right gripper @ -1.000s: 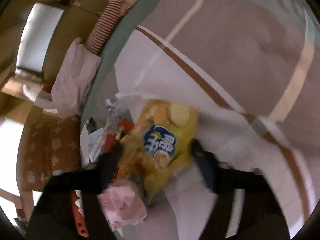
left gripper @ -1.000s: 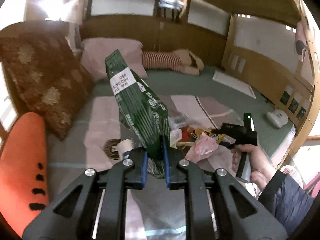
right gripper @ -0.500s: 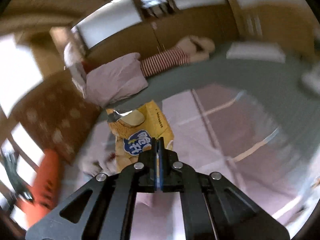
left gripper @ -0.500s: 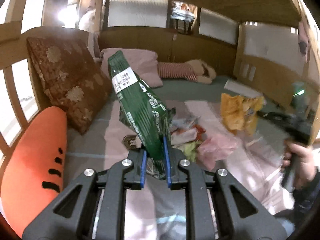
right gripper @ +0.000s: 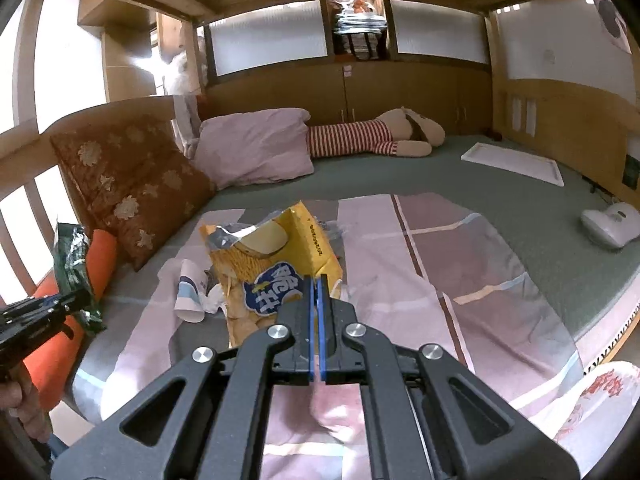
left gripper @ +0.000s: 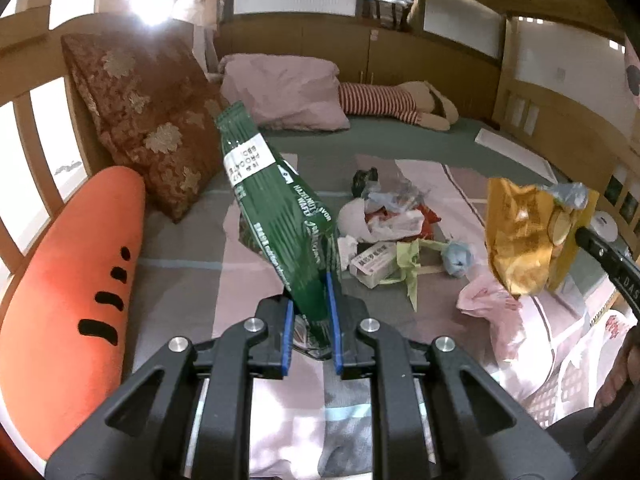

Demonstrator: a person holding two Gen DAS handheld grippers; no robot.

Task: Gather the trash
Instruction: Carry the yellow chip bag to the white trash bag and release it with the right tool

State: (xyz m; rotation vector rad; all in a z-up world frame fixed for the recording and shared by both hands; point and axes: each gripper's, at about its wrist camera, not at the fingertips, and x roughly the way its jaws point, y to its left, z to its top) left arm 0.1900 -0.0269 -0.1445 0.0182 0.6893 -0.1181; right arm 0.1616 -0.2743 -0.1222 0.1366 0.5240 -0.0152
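- The left hand-held gripper point(left gripper: 311, 312) is seen pinching a green wafer wrapper point(left gripper: 276, 216) by its lower end; the wrapper is held above the bed point(left gripper: 400, 140) and leans toward 11 o'clock in the left wrist view.
- The same wrapper point(right gripper: 74, 264) is also visible at 9 o'clock in the right wrist view, clamped in the left hand-held gripper point(right gripper: 76, 300).
- The right hand-held gripper point(right gripper: 315, 300) is pressed together on a torn yellow chip bag point(right gripper: 272, 268), gripped at its lower right edge and raised off the quilt point(right gripper: 460, 280).
- In the left wrist view the chip bag point(left gripper: 524, 236) is shown at 3 o'clock, hanging above a crumpled pink bag point(left gripper: 492, 304).
- A trash pile point(left gripper: 392, 236) of paper, a small box and wrappers is left on the bed, between the two held items.
- An orange carrot cushion point(left gripper: 68, 288) and a brown floral pillow point(left gripper: 148, 120) are set along the rail at 9 to 10 o'clock.
- A striped plush toy point(right gripper: 376, 138) is laid at 12 o'clock, touching a pink pillow point(right gripper: 256, 148).
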